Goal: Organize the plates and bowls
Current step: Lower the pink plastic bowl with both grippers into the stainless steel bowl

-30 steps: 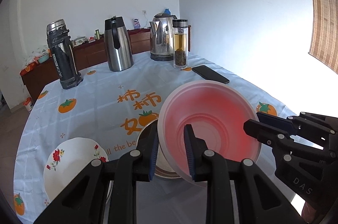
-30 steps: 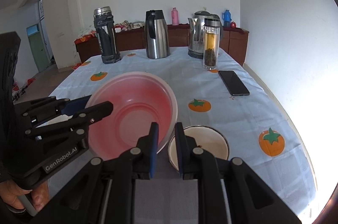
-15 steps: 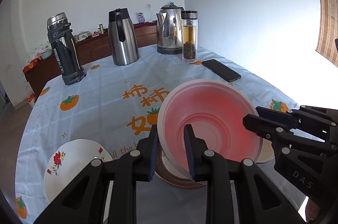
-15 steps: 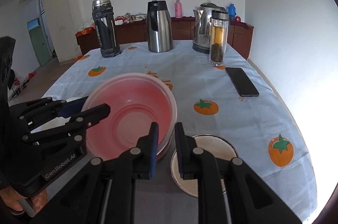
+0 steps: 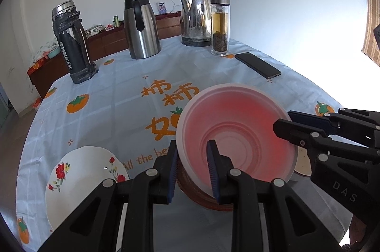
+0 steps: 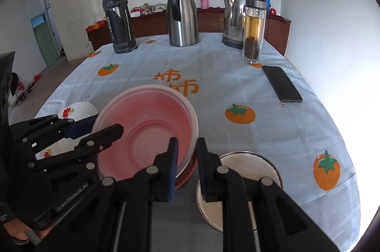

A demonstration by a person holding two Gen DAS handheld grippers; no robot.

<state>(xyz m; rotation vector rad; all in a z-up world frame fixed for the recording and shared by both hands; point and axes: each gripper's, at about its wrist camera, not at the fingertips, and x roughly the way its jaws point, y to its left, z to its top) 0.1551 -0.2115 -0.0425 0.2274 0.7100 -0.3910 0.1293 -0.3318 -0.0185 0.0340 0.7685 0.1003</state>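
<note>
A pink plastic bowl (image 5: 237, 133) sits in a brown-red bowl (image 5: 204, 201) near the table's front edge; it also shows in the right wrist view (image 6: 147, 130). My left gripper (image 5: 192, 161) is shut on the pink bowl's near rim. My right gripper (image 6: 187, 157) is shut on its right rim, also seen from the left wrist (image 5: 282, 123). A white flowered plate (image 5: 78, 178) lies to the left. A white enamel bowl (image 6: 237, 183) stands to the right.
At the back of the table stand a dark thermos (image 5: 71, 42), a steel carafe (image 5: 141, 26), a kettle (image 5: 196, 17) and a glass tea bottle (image 5: 219, 26). A black phone (image 5: 257, 65) lies at the right. The tablecloth (image 5: 106, 109) has orange fruit prints.
Both grippers have lowered the pink bowl toward the front; it now rests in the brown-red bowl. Both stay shut on its rim.
</note>
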